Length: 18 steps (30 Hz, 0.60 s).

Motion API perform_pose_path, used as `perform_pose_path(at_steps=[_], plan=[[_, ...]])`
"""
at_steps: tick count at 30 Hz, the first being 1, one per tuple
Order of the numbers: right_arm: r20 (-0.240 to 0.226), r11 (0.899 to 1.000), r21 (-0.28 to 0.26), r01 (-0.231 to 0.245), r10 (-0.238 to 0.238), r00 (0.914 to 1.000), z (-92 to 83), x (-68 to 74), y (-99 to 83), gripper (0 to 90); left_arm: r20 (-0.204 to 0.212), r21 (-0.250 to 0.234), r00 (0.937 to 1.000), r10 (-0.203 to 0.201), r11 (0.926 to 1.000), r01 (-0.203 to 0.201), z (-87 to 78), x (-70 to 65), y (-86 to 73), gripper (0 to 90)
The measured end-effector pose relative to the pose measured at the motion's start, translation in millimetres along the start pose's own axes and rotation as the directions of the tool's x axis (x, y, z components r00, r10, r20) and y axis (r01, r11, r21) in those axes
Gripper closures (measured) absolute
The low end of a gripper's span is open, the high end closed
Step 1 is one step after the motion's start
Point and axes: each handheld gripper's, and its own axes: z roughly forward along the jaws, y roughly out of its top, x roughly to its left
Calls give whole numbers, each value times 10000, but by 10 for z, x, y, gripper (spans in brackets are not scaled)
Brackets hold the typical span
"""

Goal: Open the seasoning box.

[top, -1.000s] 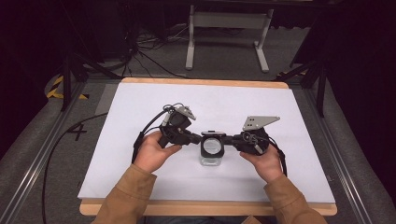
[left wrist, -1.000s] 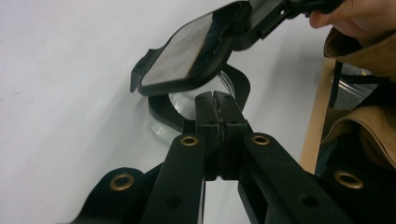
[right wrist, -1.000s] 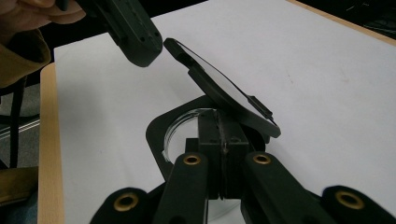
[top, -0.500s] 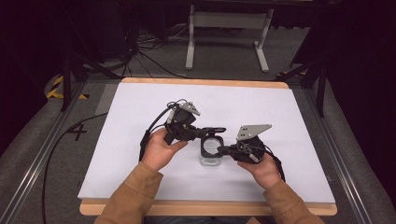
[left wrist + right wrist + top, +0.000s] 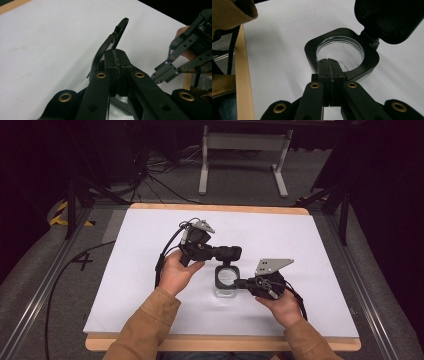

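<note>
Both hands reach inward over the white tabletop (image 5: 310,245). The right tongs (image 5: 329,62) are closed on the black rim of the clear container (image 5: 342,53); the left tongs (image 5: 117,63) are closed on its hinged lid (image 5: 110,42), lifted open.

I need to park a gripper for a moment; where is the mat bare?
The white mat is bare along its far edge, its left side and its right side. It is crowded mid-table, where the left gripper and the right gripper meet at the clear container.
</note>
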Motion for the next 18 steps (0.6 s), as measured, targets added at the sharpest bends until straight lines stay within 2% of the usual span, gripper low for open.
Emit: perform_pose_path(at_steps=[4, 7, 10, 14, 18], plan=[[52, 10000, -19, 57, -57, 10000, -1, 6, -4, 900, -196, -114, 9997, -115, 9999, 112, 32, 32, 7, 895], [117, 9998, -13, 177, -177, 9998, 2, 13, 1, 900, -495, -239, 9982, -353, 9991, 341, 60, 75, 0, 895], [118, 9999, 2, 169, -169, 9998, 4, 12, 5, 900, -610, -354, 9965, -572, 9979, 551, 80, 104, -16, 896], [142, 9999, 16, 161, -161, 9998, 4, 14, 7, 900, -697, -387, 9957, -609, 9976, 583, 84, 93, -18, 895], [123, 9999, 59, 158, -159, 9998, 4, 13, 11, 900, -638, -400, 9970, -434, 9984, 409, 62, 84, -26, 894]])
